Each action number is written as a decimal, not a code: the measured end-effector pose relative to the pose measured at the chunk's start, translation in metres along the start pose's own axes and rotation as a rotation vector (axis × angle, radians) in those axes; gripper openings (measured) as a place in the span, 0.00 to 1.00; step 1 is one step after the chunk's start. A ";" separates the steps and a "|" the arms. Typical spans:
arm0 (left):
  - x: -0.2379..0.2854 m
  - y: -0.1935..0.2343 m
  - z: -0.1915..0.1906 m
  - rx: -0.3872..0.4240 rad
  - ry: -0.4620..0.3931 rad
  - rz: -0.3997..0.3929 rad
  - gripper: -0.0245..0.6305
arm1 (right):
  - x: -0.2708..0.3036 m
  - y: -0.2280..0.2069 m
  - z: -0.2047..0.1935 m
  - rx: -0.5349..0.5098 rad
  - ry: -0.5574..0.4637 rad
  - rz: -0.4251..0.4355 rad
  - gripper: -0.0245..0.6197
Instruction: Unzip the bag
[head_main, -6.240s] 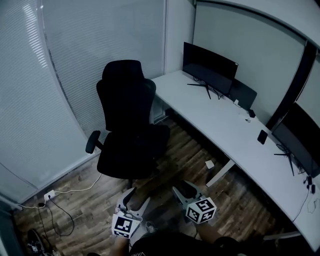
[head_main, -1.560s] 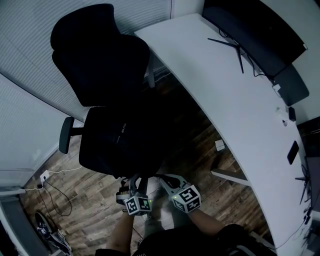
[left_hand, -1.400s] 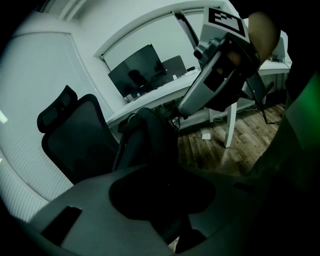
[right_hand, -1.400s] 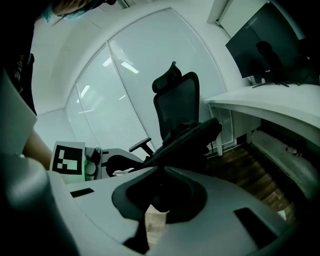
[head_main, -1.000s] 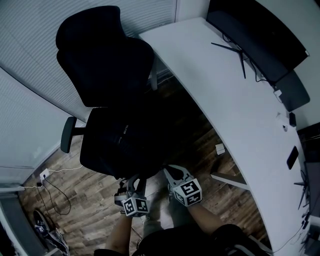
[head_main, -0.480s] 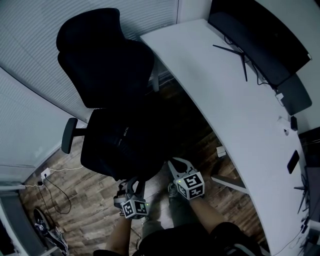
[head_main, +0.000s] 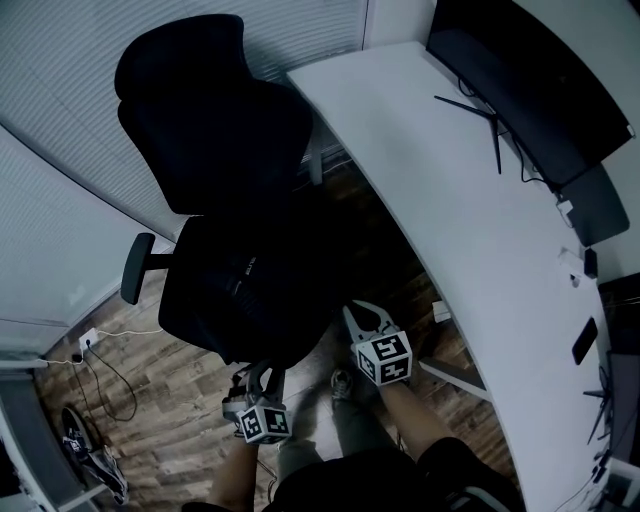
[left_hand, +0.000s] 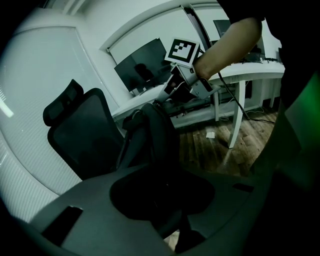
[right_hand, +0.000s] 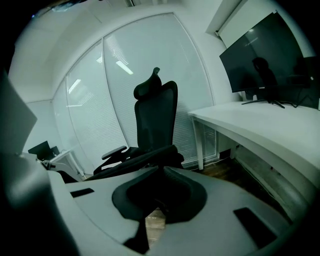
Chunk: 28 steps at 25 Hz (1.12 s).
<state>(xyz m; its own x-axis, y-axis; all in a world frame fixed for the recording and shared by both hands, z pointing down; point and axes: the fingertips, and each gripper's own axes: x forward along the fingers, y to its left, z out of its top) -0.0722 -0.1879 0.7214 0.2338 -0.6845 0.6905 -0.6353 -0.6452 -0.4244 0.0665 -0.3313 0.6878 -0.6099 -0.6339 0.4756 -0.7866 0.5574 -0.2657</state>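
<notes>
Our right claw (head_main: 360, 312) has its jaws pressed together and sits at the top right of the bag (left_hand: 157, 135). In the right gripper view the tips meet, but it is too dark there for us to tell whether a zip pull is pinched between them. The bag stands on the seat of the black chair (head_main: 200, 110), left of the white desk (head_main: 440, 170) and in front of the backrest.

Our left claw (head_main: 256, 374) is low at the near edge of the bag. Its jaws are partway closed and dark fabric fills the gap, so we judge that it grips the bag there.

We think the split makes sense: the left claw anchors the bag so that a pull along the zip tightens the cloth and does not drag the whole thing across the seat. The right claw works up high, where we expect the zip to run.

We cannot see how far the zip stands open. The chair looks free to swivel, so we judge a hard tug could turn it away from us, and a steady pull with the left claw held firm seems the safer course
</notes>
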 end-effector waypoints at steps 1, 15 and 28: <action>0.000 0.000 0.000 -0.003 0.004 0.002 0.20 | 0.002 -0.005 0.002 0.001 -0.001 -0.003 0.12; 0.006 0.002 0.001 -0.027 0.034 0.015 0.19 | 0.043 -0.055 0.023 -0.025 0.019 -0.028 0.12; 0.012 0.001 0.002 -0.037 0.055 0.020 0.19 | 0.080 -0.087 0.032 0.010 0.026 -0.061 0.12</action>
<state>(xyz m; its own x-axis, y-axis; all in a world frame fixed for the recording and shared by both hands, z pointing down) -0.0686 -0.1975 0.7285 0.1805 -0.6768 0.7137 -0.6666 -0.6178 -0.4172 0.0831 -0.4475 0.7226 -0.5579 -0.6522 0.5132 -0.8234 0.5124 -0.2439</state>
